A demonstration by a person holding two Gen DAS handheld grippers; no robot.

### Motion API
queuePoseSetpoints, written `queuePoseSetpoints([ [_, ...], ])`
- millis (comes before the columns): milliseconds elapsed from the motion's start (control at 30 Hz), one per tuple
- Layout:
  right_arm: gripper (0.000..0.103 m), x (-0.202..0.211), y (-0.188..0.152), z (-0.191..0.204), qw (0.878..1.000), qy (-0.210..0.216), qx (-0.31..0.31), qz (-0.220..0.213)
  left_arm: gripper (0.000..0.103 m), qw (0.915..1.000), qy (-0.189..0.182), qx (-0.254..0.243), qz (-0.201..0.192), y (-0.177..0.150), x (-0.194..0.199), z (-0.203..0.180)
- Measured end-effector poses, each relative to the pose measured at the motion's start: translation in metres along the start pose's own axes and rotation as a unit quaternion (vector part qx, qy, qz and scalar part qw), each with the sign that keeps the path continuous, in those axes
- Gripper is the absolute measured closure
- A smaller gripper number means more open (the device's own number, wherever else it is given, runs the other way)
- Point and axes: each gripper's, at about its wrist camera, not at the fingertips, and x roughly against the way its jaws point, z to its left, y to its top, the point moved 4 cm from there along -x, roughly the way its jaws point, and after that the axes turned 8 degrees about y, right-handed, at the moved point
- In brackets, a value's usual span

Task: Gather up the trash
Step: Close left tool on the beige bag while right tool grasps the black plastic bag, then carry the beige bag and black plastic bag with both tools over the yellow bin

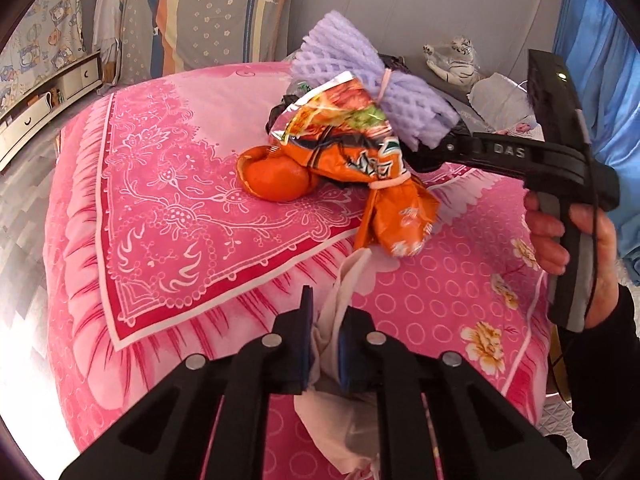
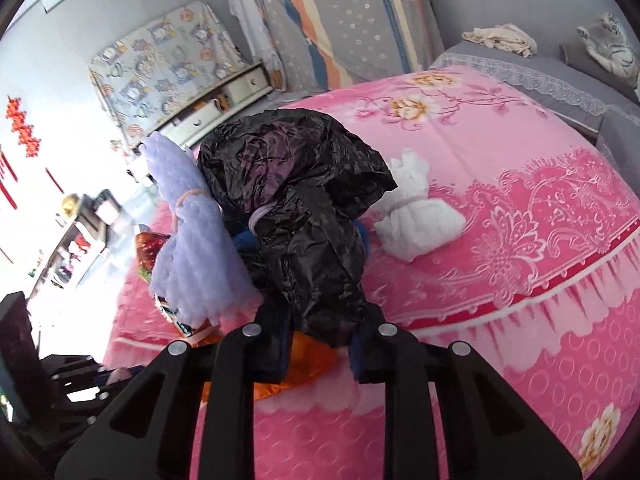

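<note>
My left gripper is shut on a pale white plastic bag that hangs below the fingers, over the pink bed. My right gripper is shut on a bunch of trash: a black plastic bag, a purple foam net and an orange snack wrapper. In the left wrist view the right gripper holds this bunch above the bed, with the foam net on top. An orange peel lies on the bed under it. A tied white bundle lies on the bed beyond the right gripper.
The pink patterned bedspread fills both views. A grey sofa with a plush tiger and a cloth stands behind the bed. White drawers and hanging bedding stand along the far wall.
</note>
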Motion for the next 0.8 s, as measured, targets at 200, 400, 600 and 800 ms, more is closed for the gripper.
queuePoseSetpoints([
  [200,0.083,0.026,-0.011,0.027,1.000,0.017,0.015,-0.013,0.096,0.9998,-0.016,0.009,-0.008,-0.003,0.013,0.001],
  [400,0.083,0.048,-0.016,0.041,0.999,0.016,0.024,-0.034,0.097,0.9993,-0.025,0.008,-0.028,-0.005,0.033,-0.002],
  [600,0.083,0.070,-0.018,0.044,0.998,0.009,0.023,-0.055,0.097,0.9981,-0.030,0.007,-0.054,-0.002,0.056,-0.003],
  [800,0.083,0.090,-0.018,0.045,0.997,0.002,0.022,-0.074,0.097,0.9959,-0.030,0.002,-0.085,0.003,0.082,-0.005],
])
